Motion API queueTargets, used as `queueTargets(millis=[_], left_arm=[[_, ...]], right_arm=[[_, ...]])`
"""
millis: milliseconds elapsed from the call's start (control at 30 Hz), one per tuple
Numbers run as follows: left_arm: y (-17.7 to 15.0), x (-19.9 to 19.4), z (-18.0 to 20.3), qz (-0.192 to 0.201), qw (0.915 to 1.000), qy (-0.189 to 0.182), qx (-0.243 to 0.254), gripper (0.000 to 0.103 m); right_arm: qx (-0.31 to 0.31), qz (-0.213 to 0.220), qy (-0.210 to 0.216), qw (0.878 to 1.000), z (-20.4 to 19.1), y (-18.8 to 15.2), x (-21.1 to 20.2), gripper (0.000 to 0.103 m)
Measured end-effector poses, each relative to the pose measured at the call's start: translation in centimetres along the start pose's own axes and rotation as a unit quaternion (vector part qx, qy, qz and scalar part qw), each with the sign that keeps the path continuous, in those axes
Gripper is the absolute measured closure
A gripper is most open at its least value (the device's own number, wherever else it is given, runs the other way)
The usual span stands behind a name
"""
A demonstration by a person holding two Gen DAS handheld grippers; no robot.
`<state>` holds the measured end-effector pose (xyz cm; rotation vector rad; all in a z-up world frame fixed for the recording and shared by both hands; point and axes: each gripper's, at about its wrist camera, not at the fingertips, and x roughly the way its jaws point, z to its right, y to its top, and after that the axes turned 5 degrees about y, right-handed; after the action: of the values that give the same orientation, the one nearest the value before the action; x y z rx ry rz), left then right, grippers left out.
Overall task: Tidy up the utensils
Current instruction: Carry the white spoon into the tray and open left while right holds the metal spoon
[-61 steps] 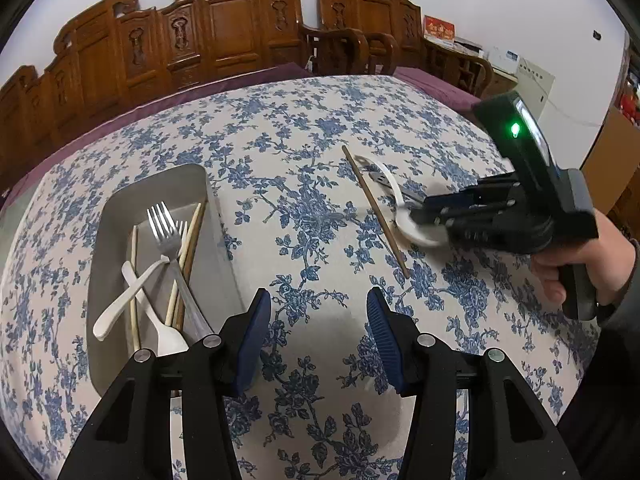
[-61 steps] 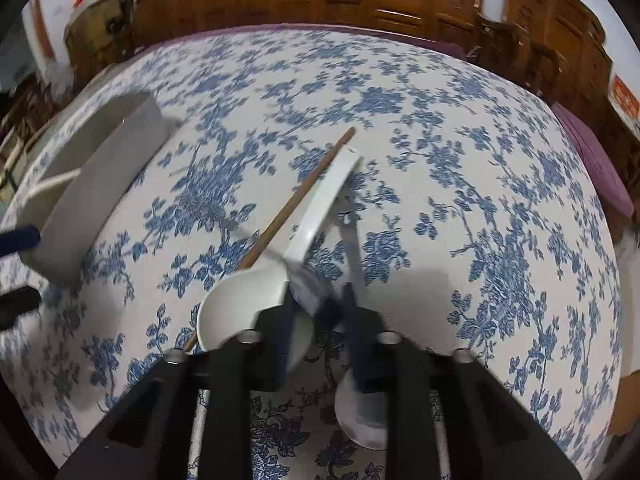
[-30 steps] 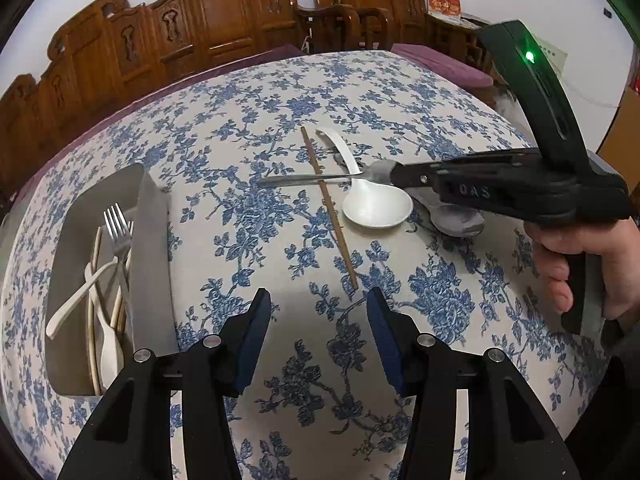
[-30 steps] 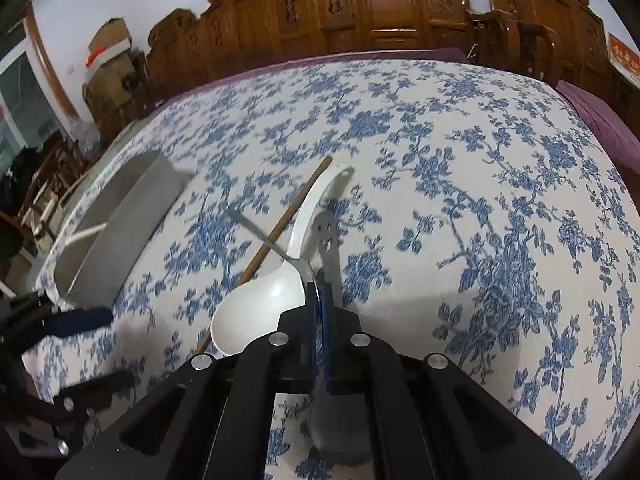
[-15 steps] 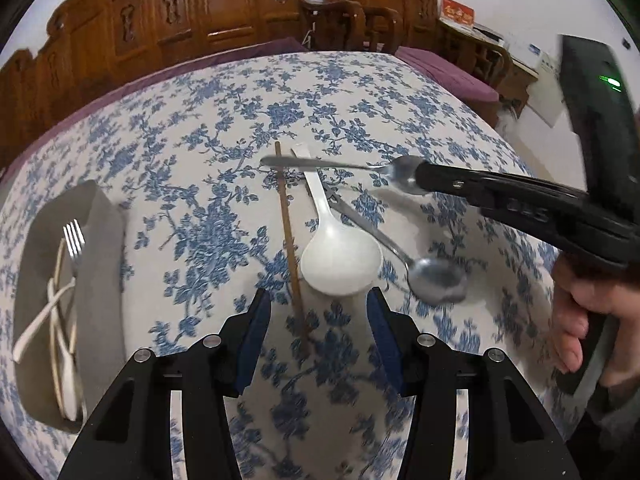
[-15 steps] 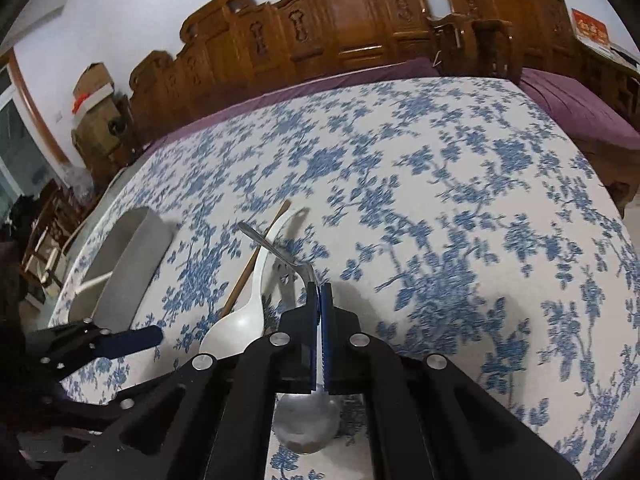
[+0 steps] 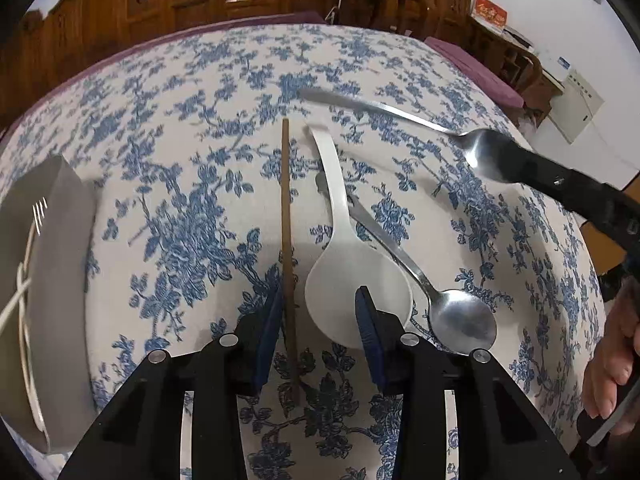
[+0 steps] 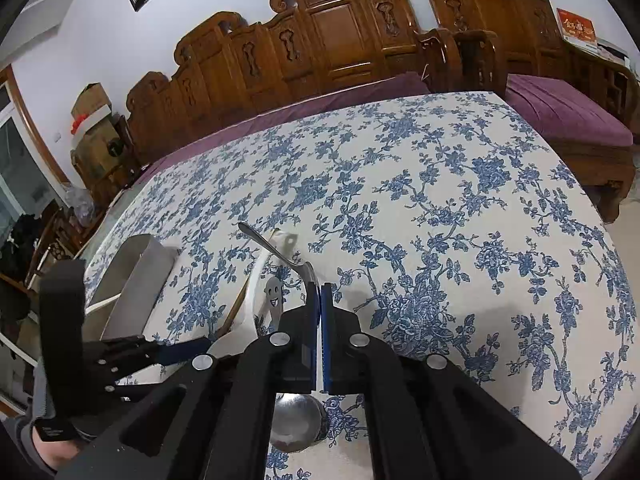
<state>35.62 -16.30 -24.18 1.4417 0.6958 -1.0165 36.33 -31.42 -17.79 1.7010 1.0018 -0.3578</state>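
Note:
My left gripper (image 7: 318, 304) is open, low over the table, its jaws straddling a brown chopstick (image 7: 286, 216) and the bowl edge of a white plastic spoon (image 7: 352, 276). A metal spoon (image 7: 456, 320) lies right of the white spoon. My right gripper (image 8: 319, 292) is shut on a second metal spoon (image 8: 276, 252), held by its bowl above the table, handle pointing left; this spoon also shows in the left wrist view (image 7: 400, 114). The grey tray (image 7: 60, 280) at the left holds a fork and white utensils.
The table wears a blue floral cloth (image 8: 440, 200). Carved wooden chairs (image 8: 340, 40) and purple cushions line the far side. The tray also shows in the right wrist view (image 8: 136, 276), beyond the left gripper's body (image 8: 80, 340).
My right gripper closed on a metal spoon and lifted it off the table. My left gripper moved right from the tray and came down over the chopstick and white spoon.

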Motion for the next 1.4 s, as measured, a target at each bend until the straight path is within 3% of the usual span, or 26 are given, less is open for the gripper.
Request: queueTargets(millis=[67,200,400,667,967,1400], left_arm=[[-0.1,0.0,0.1,0.002,1.0,0.001,-0.004,0.068],[-0.3,-0.1,0.6,0.003,0.9999,0.015,-0.002,0.089],[-0.1,-1.5,0.4,0.018,0.9994,0.027,-0.007,0.101],[-0.4,-4.2,-1.0,0.039,0.9981,0.048,-0.008,0.101],[-0.7,-7.0,-4.4,0.047,0.9961,0.074,-0.011,0.101],[-1.6,-11.4,-10.9,0.068,0.9917,0.103,-0.036,0.101]], right_arm=[[0.001,-0.001,0.001,1.0,0.0,0.0,-0.1,0.101],[-0.001,0.001,0.0,1.0,0.0,0.0,-0.2,0.101],[0.001,0.003,-0.003,1.0,0.0,0.0,-0.6,0.101],[-0.001,0.014,-0.002,1.0,-1.3,-0.4,-1.1,0.101],[-0.006,0.064,0.005,0.998,-3.5,-0.2,-3.9,0.101],[-0.037,0.049,-0.006,0.998,-6.4,-1.4,-3.0,0.101]])
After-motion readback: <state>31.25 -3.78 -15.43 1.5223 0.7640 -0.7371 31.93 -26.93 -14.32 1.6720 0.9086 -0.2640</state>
